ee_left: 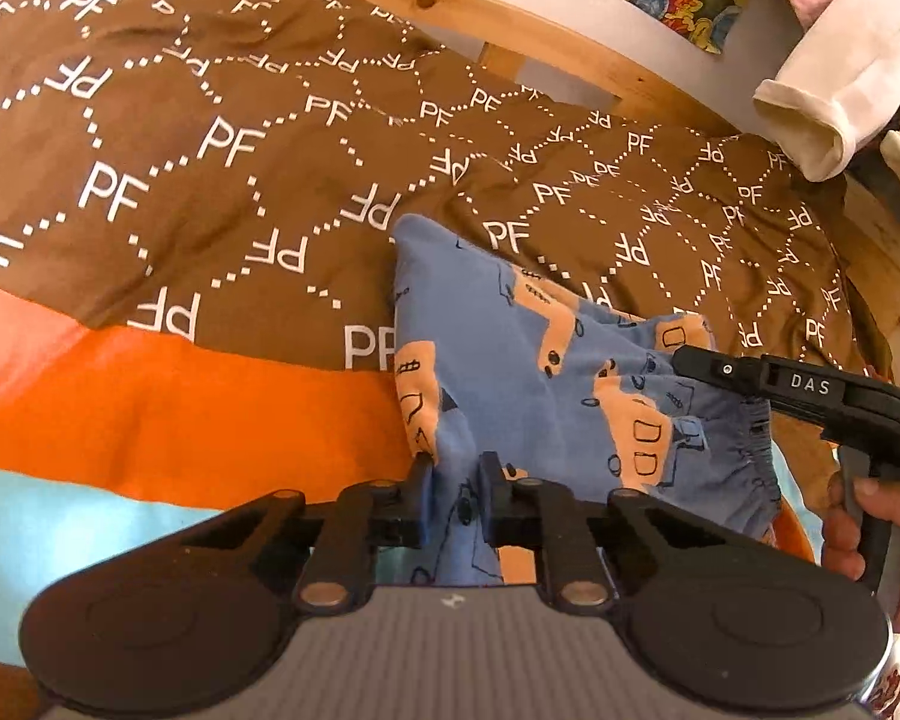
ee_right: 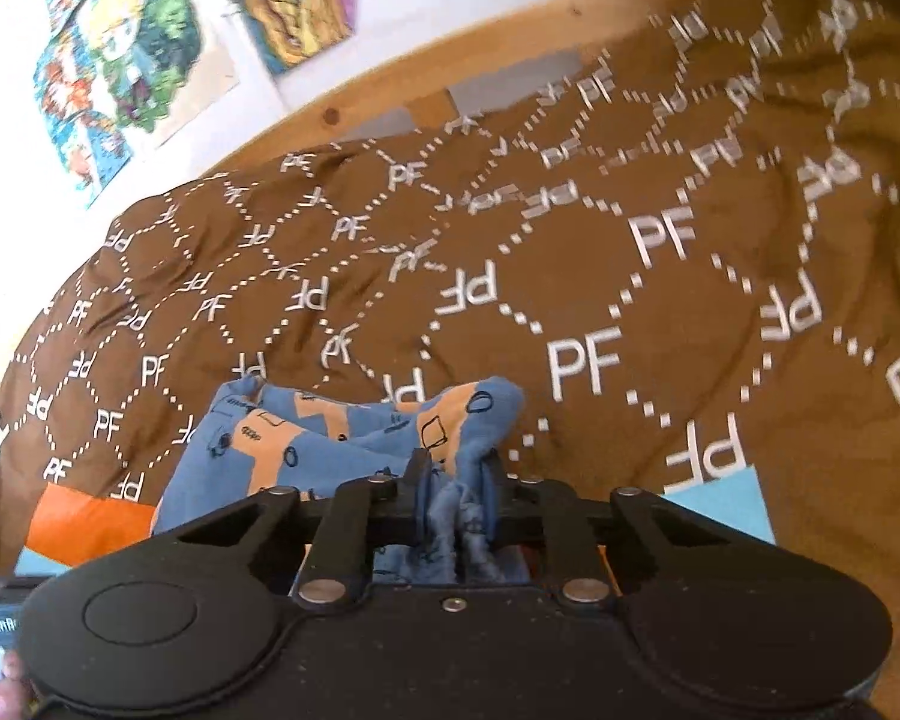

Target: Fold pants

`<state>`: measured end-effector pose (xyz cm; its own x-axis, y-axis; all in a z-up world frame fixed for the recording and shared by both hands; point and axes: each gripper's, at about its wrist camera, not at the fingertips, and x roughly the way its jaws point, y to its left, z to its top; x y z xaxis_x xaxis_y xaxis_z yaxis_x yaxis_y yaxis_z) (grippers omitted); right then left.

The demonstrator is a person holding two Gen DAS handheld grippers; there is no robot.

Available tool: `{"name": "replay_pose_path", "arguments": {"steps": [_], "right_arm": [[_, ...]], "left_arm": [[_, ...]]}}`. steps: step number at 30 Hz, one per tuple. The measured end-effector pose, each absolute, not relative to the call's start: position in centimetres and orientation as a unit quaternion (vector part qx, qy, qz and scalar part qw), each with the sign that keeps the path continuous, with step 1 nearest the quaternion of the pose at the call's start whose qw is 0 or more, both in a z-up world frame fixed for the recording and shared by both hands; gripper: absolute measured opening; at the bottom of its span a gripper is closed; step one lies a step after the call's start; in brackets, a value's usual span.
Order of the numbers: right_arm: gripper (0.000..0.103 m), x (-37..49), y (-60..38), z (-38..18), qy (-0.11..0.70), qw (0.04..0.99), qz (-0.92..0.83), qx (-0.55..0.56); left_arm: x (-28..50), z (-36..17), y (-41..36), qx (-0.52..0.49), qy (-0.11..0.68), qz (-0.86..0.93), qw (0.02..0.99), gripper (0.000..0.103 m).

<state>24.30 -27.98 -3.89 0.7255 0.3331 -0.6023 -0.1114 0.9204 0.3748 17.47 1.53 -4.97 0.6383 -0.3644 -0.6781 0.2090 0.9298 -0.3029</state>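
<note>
**A patterned bed against a picture-hung wall**

A brown bedspread (ee_left: 222, 138) printed with white "PF" letters and dotted diamonds fills most of both views, with an orange band (ee_left: 168, 414) and a light blue band (ee_left: 60, 516) at the lower left of the left wrist view. A pale wooden bed frame (ee_left: 510, 30) curves along its far edge. Behind it stands a white wall (ee_right: 402, 18); colourful pictures (ee_right: 120, 60) hang at the upper left of the right wrist view. Cream fabric (ee_left: 822, 102) hangs at the upper right. Bright, warm light falls across the bedding.
</note>
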Motion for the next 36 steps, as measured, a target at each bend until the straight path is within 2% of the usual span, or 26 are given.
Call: {"name": "replay_pose_path", "arguments": {"steps": [11,20,30,33,36], "right_arm": [[0.012,22.1,-26.1,-0.9,0.304,0.939,0.140,0.084],[0.011,22.9,-26.7,0.0,0.294,0.939,0.152,0.093],[0.011,29.5,-28.7,4.3,0.229,0.959,0.158,0.055],[0.011,31.8,-28.7,4.3,0.218,0.962,0.160,0.039],[0.013,34.3,-29.0,2.0,0.239,0.959,0.150,0.034]], "left_arm": [[16.1,-3.2,1.7,-0.108,0.371,-0.166,0.907,0.014],[16.6,-1.6,0.8,-0.091,0.351,-0.162,0.918,0.013],[23.6,1.0,-1.3,-0.097,0.290,-0.171,0.937,0.012],[25.8,-0.1,-1.6,-0.090,0.294,-0.158,0.938,0.013],[27.8,-2.9,-1.8,-0.077,0.326,-0.146,0.931,0.013]]}}
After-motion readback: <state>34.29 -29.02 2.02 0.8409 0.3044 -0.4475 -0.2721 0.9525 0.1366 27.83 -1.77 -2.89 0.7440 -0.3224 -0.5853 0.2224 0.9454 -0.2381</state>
